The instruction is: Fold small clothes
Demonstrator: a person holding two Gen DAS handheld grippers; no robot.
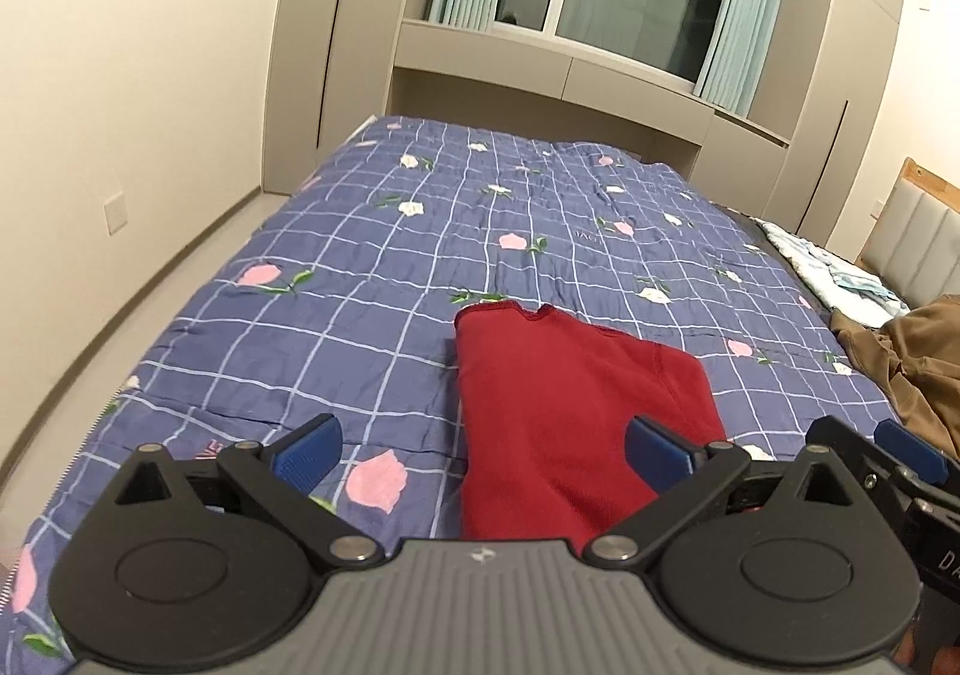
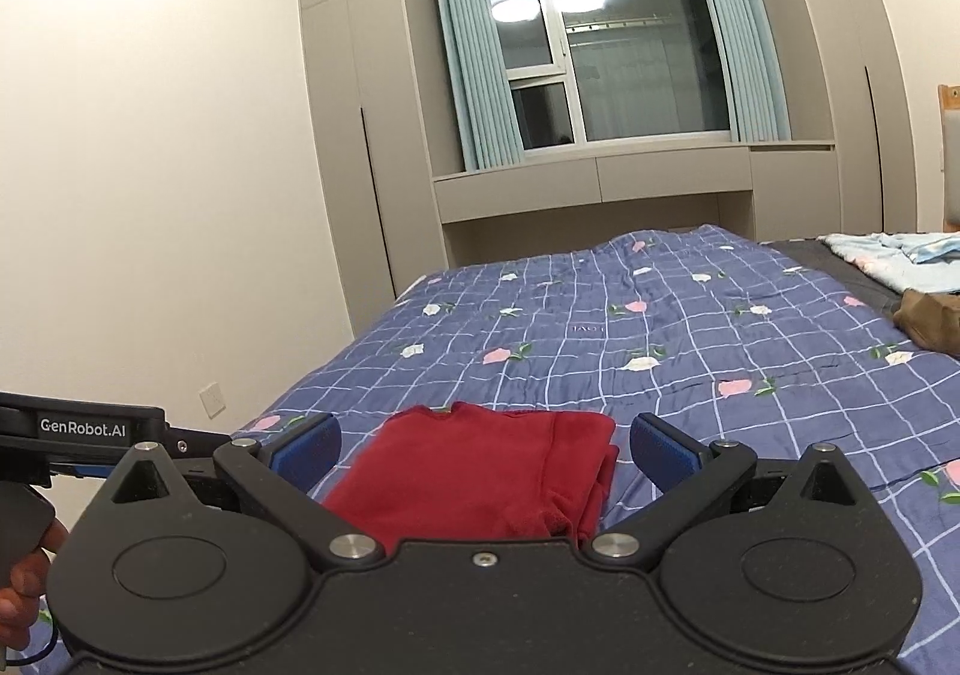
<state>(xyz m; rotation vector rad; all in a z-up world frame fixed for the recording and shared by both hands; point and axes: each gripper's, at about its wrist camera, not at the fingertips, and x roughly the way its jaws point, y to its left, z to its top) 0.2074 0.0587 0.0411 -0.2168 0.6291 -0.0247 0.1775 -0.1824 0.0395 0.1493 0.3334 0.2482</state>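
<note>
A: Two hand-held grippers logged. Left hand-held gripper: blue pads spread wide, nothing between them, raised above the bed.

B: Right hand-held gripper: same reading, pads wide apart and holding nothing. Position of the task item?

A: Red garment, folded into a compact stack, lies flat on the blue checked floral quilt near the close edge of the bed. In the left wrist view it sits below and ahead of that gripper's right pad; whether it touches the pad cannot be told.

B: Right wrist view: red garment lies centred between the two pads, layered edges showing on its right side.

A: Other items: brown garment bunched at the quilt's right side; light blue bedding beyond it. Curtained window behind the bed.
</note>
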